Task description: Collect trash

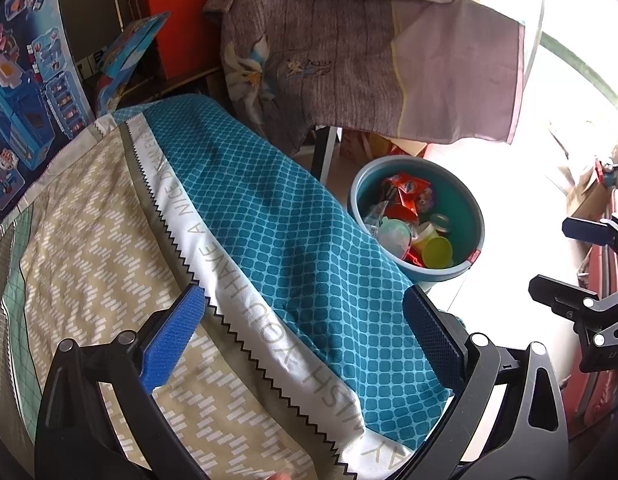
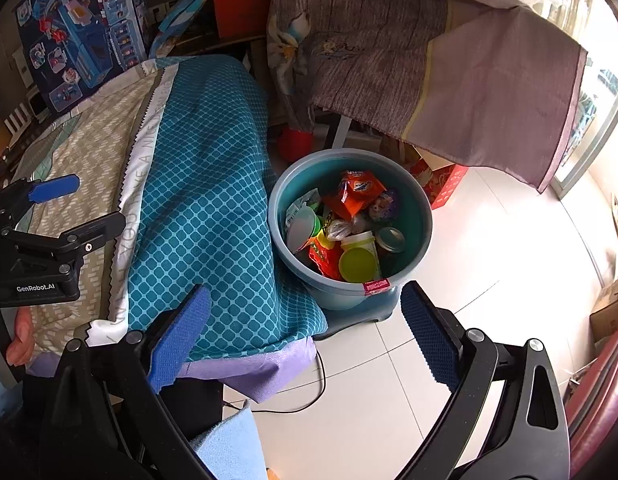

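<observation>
A teal round bin [image 2: 419, 216] stands on the tiled floor beside a cloth-covered table; it also shows in the left wrist view [image 1: 475, 224]. It holds trash: an orange snack wrapper [image 2: 357, 192], a yellow-lidded tub [image 2: 359, 264], a small tin [image 2: 391, 239] and a clear plastic lid [image 2: 299, 228]. My right gripper [image 2: 305, 332] is open and empty, low in front of the bin. My left gripper [image 1: 305, 340] is open and empty over the patterned cloth [image 1: 269, 220]. The left gripper also shows in the right wrist view [image 2: 81, 204]. The right gripper shows at the left view's right edge [image 1: 561, 256].
A toy box [image 2: 81, 28] leans at the back left. A brown and pink cloth [image 2: 449, 64] hangs over furniture behind the bin. A red box [image 2: 445, 180] sits on the floor beyond the bin. A black cable [image 2: 317, 384] lies on the tiles.
</observation>
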`<state>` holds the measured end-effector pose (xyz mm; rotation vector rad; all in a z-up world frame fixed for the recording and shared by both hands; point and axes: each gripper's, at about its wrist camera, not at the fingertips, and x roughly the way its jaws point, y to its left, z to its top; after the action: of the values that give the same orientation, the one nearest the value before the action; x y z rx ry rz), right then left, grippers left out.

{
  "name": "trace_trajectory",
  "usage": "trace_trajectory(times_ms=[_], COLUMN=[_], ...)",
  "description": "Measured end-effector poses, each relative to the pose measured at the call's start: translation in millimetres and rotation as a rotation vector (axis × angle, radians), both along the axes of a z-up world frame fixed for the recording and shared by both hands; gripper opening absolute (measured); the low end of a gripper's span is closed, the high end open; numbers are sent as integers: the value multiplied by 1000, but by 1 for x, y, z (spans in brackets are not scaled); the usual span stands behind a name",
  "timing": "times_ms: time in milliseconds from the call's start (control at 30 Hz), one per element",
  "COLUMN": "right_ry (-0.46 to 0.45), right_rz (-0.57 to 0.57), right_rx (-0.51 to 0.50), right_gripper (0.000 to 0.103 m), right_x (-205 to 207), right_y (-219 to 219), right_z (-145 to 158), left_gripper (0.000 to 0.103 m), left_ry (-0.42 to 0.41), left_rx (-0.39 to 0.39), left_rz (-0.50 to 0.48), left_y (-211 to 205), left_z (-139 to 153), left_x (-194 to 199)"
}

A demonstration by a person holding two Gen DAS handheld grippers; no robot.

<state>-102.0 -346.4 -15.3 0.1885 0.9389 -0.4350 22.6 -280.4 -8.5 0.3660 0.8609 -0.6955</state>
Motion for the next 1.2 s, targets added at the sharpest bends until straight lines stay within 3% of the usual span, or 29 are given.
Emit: trace_trajectory(times_ms=[1200], right_ry=[10], right_rz=[-9], right_rx=[5], right_gripper=[92], right_x=[2], right_y=[-4], right_z=[-5], left_gripper=[99], left_ry=[33], left_rx=[16], left_rz=[18], left_y=[2], left_z=[-16], left_x=[6])
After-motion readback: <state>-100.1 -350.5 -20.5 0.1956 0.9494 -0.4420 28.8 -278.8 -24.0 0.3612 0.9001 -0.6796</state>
